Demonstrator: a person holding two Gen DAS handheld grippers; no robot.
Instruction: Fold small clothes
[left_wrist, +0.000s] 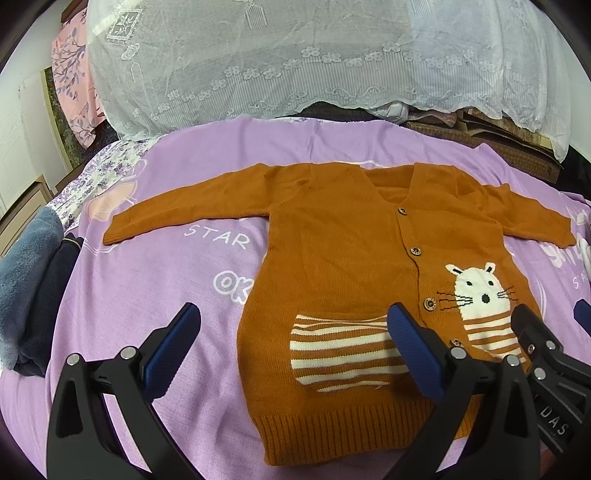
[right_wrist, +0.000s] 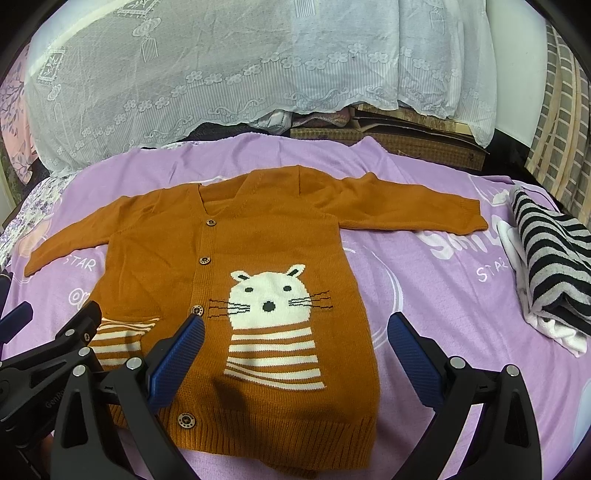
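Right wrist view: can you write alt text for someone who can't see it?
An orange knitted child's cardigan with a white cat motif lies flat, sleeves spread, on a purple printed bedsheet. The right tongs hover open above its hem; a folded black-and-grey striped garment sits at right.

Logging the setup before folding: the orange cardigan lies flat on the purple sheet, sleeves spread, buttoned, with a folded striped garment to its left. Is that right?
One detail is off. The folded black-and-grey striped garment lies to the right of the orange cardigan, as the right wrist view shows. The rest holds: the cardigan is flat on the purple sheet, sleeves spread and buttoned.
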